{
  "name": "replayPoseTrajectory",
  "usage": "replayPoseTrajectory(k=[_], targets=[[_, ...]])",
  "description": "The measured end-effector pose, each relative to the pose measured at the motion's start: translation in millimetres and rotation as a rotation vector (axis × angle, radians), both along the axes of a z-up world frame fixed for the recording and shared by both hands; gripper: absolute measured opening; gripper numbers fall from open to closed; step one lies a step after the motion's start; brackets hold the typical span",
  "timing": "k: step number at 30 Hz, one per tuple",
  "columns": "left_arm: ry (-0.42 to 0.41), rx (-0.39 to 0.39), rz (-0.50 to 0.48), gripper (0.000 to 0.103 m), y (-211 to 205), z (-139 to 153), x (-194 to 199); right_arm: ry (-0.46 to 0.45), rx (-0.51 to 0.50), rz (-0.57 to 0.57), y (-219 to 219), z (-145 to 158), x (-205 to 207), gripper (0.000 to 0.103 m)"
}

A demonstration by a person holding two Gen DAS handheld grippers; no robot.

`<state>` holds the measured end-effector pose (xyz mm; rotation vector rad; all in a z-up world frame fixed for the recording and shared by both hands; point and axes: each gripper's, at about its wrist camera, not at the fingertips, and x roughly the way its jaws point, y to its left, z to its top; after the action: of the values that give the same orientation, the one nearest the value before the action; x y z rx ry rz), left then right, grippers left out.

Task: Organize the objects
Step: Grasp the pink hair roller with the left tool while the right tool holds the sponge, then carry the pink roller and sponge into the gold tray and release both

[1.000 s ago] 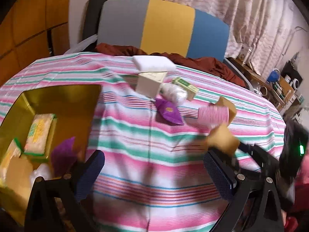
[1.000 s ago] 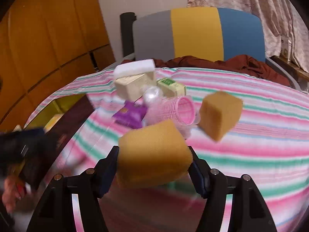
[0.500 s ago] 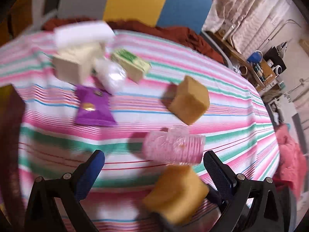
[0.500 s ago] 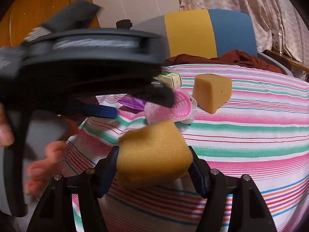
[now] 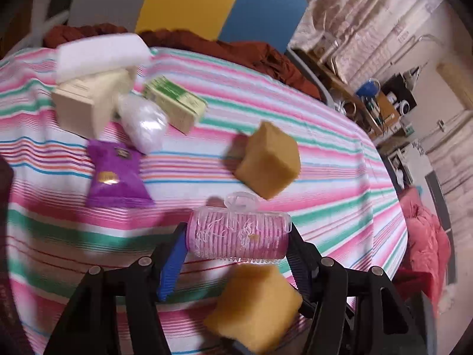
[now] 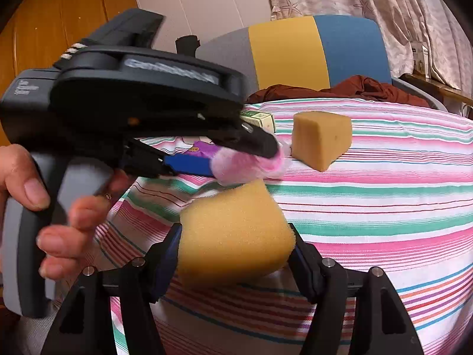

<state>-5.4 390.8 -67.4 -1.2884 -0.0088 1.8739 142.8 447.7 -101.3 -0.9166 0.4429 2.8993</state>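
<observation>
A pink roller (image 5: 238, 234) is enclosed end to end by the closing left gripper (image 5: 236, 250). A sponge (image 6: 235, 232) is clamped between the right gripper (image 6: 235, 253) jaws.

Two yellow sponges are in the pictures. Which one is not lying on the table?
The nearer sponge: the right tool holds it clamped between its two pads, above the striped cloth. The other sponge rests on the cloth farther back, with no tool touching it.

Left gripper (image 6: 245, 159) hides most of the blurred pink roller (image 6: 251, 164)
</observation>
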Motion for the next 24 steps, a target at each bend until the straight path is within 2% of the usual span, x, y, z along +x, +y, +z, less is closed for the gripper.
replayPoseTrajectory(k=[3,11,18,24], targets=[[0.008,0.051,0.030,0.064,-19,13,-3,-0.005,0.006,-0.001,0,-1,-1,0.068],[0.124,0.089,0.101,0.064,-86,45,7,-0.021,0.042,-0.007,-9,-2,2,0.068],[0.190,0.082,0.194,0.064,-154,53,6,-0.043,0.089,-0.021,-14,-2,-1,0.068],[0.222,0.059,0.286,0.064,-212,50,-10,-0.062,0.107,-0.029,-17,-3,-4,0.068]])
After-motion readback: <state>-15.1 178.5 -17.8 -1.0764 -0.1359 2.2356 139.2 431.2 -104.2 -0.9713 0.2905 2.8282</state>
